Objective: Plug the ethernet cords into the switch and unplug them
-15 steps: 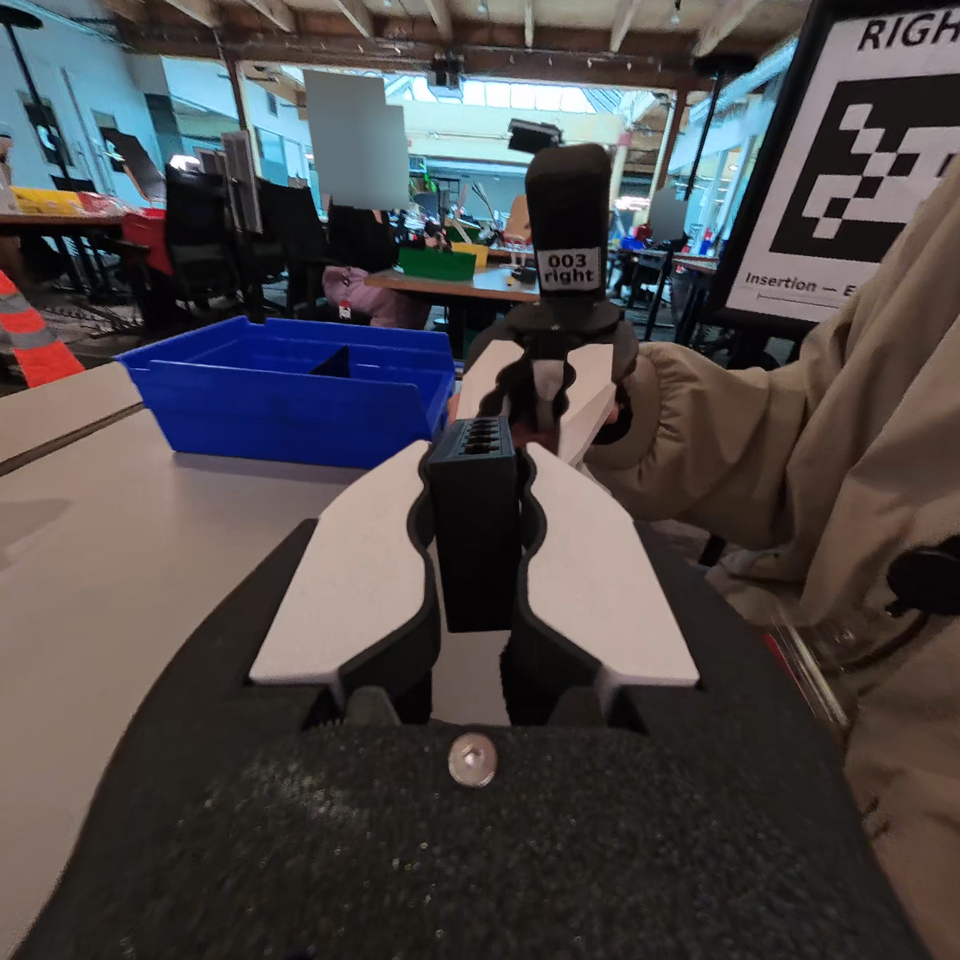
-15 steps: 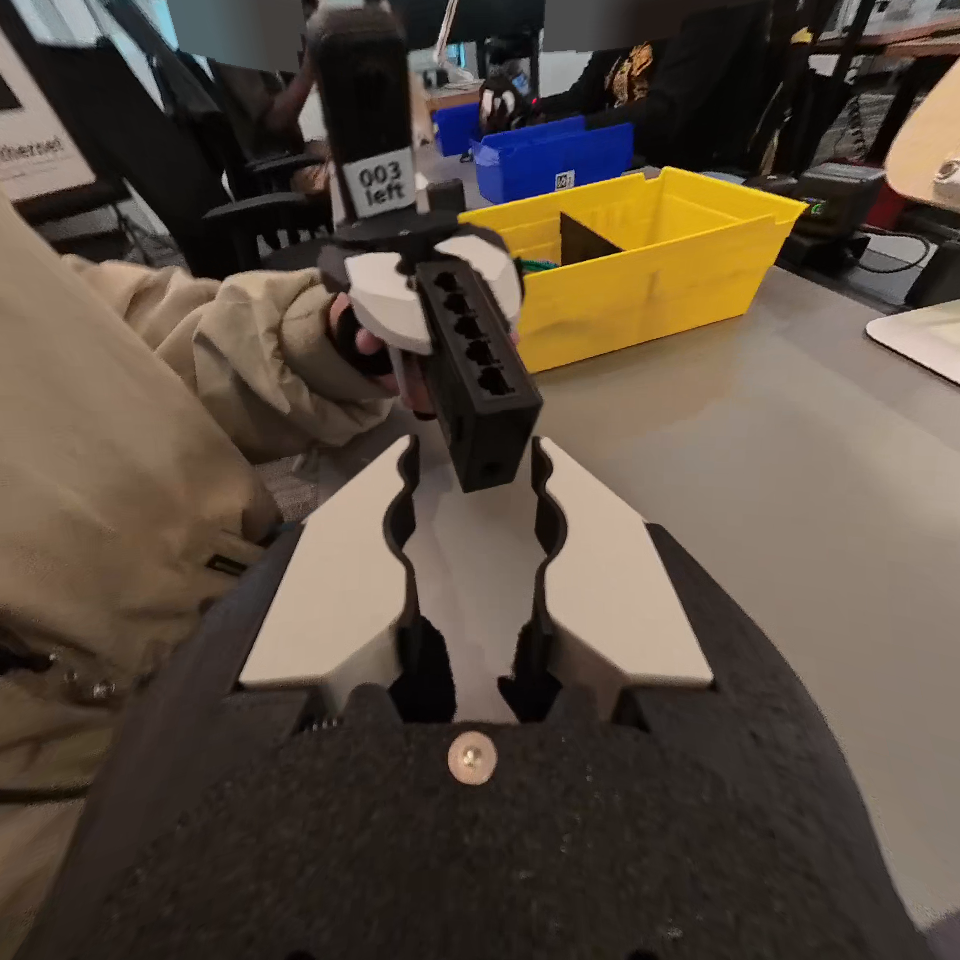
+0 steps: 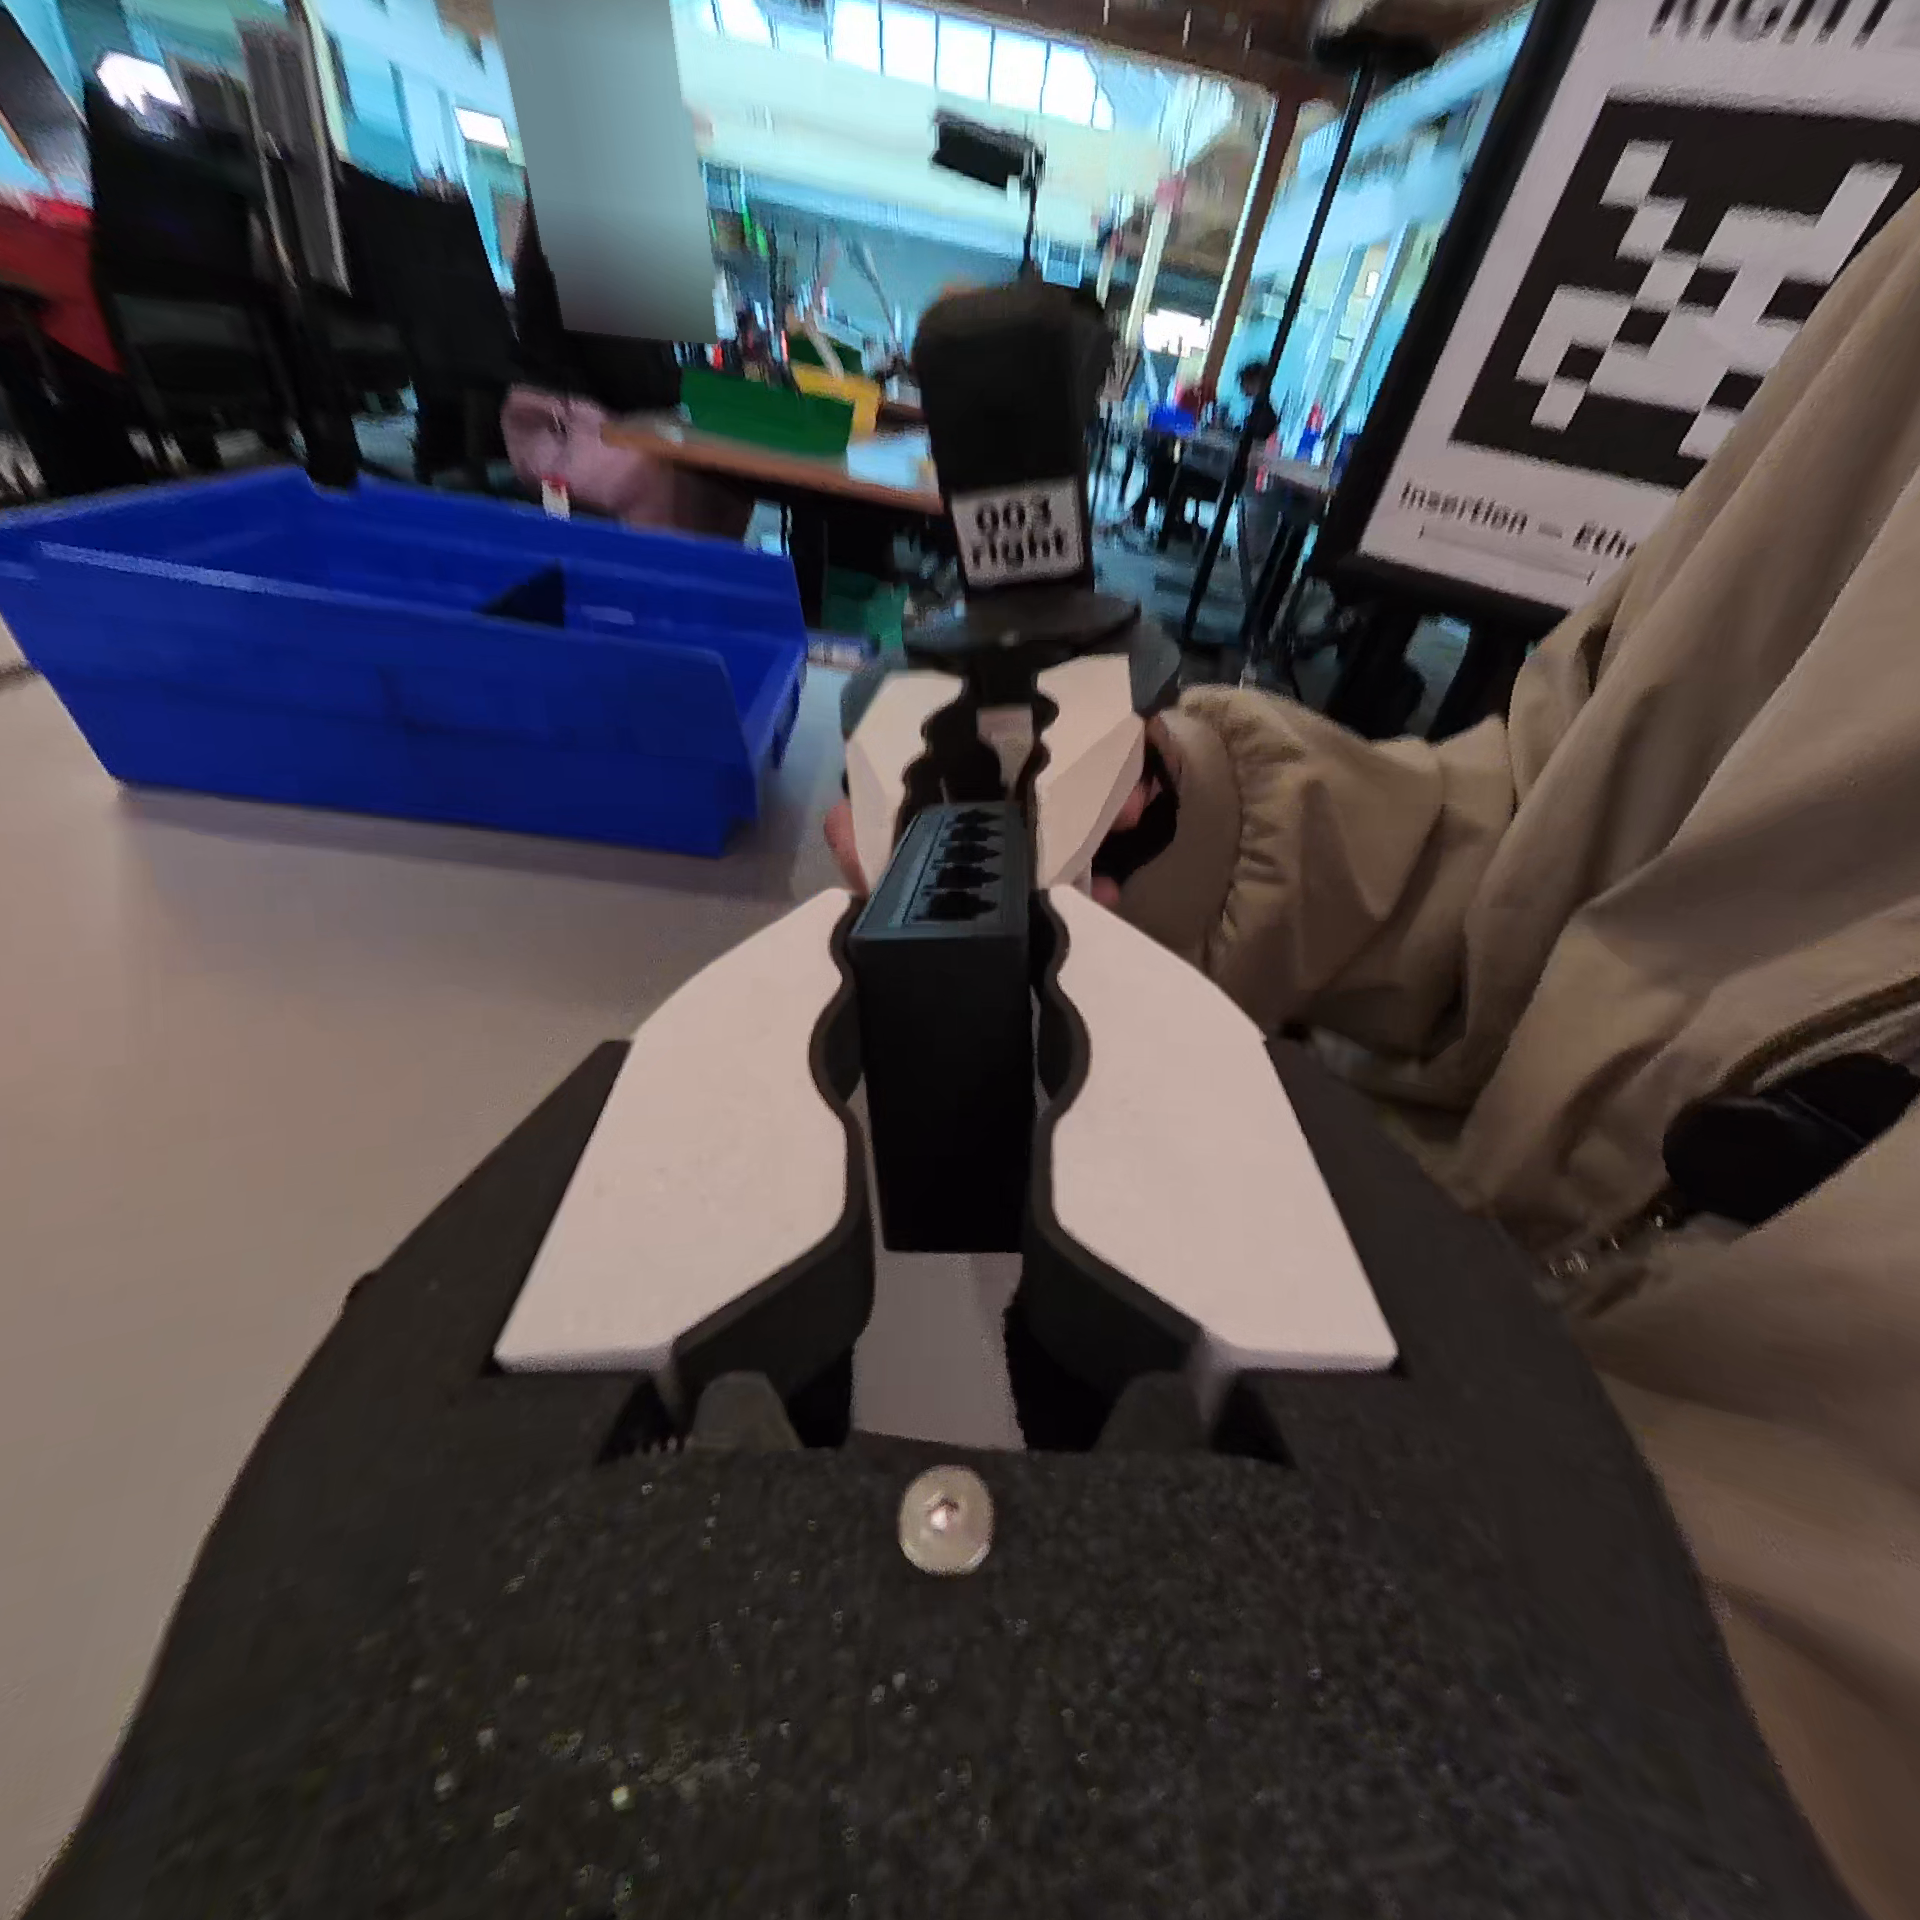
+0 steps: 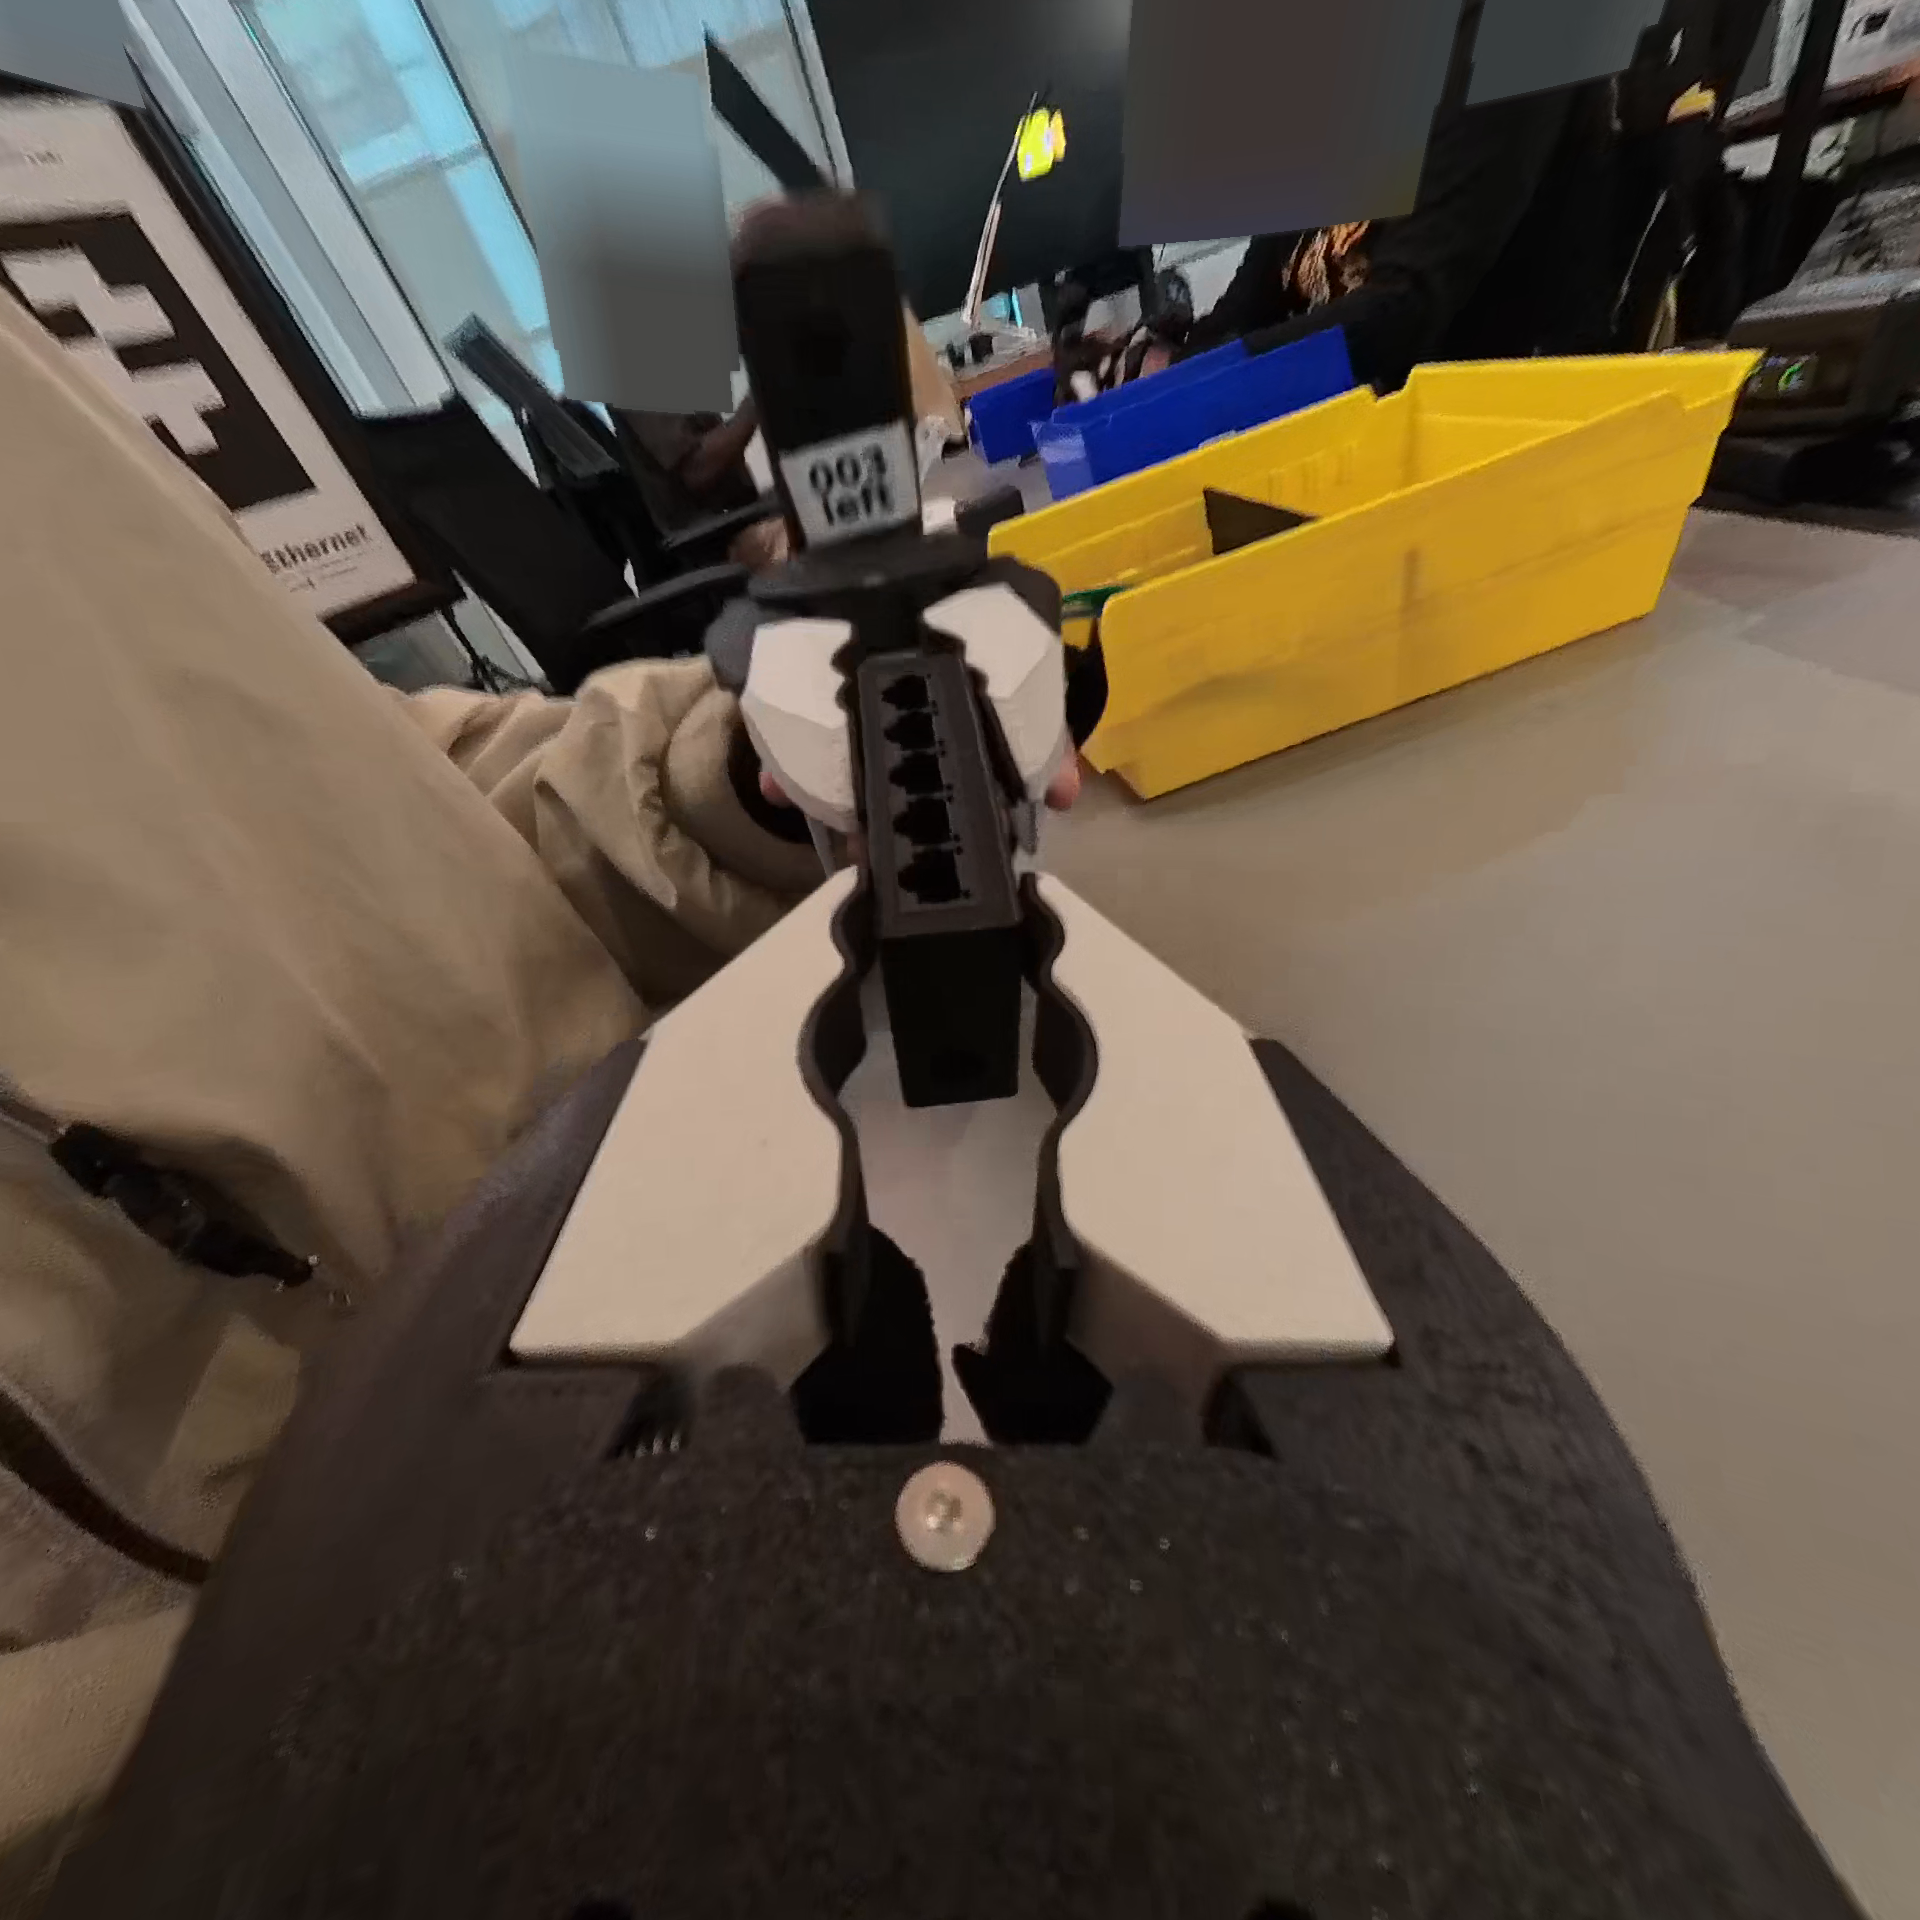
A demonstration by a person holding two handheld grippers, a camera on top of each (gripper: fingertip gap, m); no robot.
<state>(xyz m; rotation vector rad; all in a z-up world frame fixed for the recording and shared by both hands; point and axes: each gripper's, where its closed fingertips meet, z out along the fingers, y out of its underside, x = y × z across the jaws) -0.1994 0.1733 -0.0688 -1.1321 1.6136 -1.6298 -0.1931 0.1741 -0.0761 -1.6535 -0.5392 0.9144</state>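
A black ethernet switch (image 3: 945,1060) is held in the air between both grippers, its row of ports facing up. My left gripper (image 3: 940,904) is shut on one end of it. My right gripper (image 4: 943,894) has its fingers closed in on the other end of the switch (image 4: 935,800). Each gripper faces the other: the right one (image 3: 966,748) shows beyond the switch in the left wrist view, and the left one (image 4: 904,665) in the right wrist view. No ethernet cords are in view.
A blue bin (image 3: 416,707) stands on the grey table (image 3: 312,1039) to the left. A yellow bin (image 4: 1403,603) stands on the table (image 4: 1558,1039) to the right. A person's beige sleeves (image 3: 1558,883) hold the grippers. A black-and-white marker sign (image 3: 1662,312) stands behind.
The right gripper's fingers have narrowed around the switch's end. The switch has turned from tilted to in line with the right gripper. The left gripper has kept its grip.
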